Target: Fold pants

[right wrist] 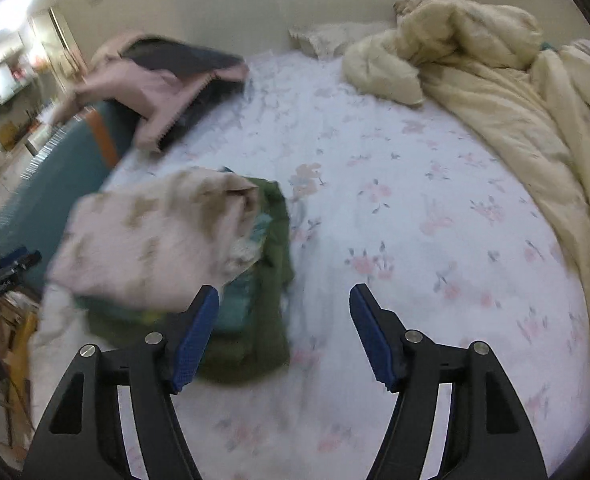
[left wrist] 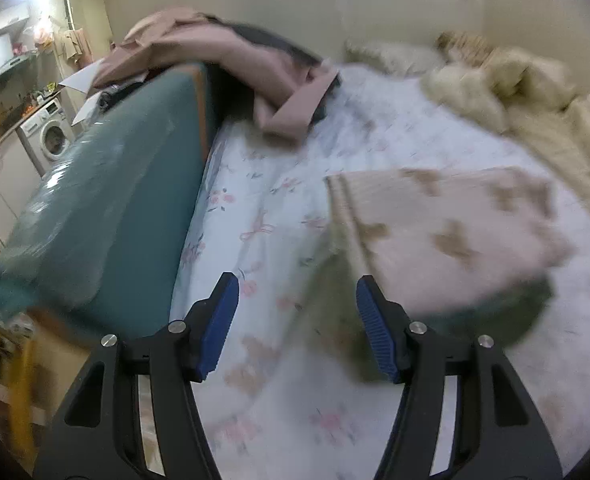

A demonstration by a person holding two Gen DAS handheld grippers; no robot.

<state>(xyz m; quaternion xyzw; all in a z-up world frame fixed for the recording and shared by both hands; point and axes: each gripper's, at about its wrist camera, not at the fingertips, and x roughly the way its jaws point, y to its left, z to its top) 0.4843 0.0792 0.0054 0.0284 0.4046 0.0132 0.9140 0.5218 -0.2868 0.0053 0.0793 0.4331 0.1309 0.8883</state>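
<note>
My left gripper (left wrist: 297, 328) stands released, nothing between its pads; only the floral sheet (left wrist: 255, 216) lies under it. My right gripper (right wrist: 283, 338) is likewise released and holds nothing. The pants (right wrist: 151, 236), pale with tan patches and folded, lie just ahead and left of the right gripper, atop a stack of folded clothes (right wrist: 263, 320), green at the bottom. From the left gripper they sit ahead and right (left wrist: 455, 216). No containers are identifiable. Farther off: a teal footboard (left wrist: 107, 200) with pink clothing (left wrist: 215, 64) draped over it, and a cream duvet (right wrist: 495, 92).
</note>
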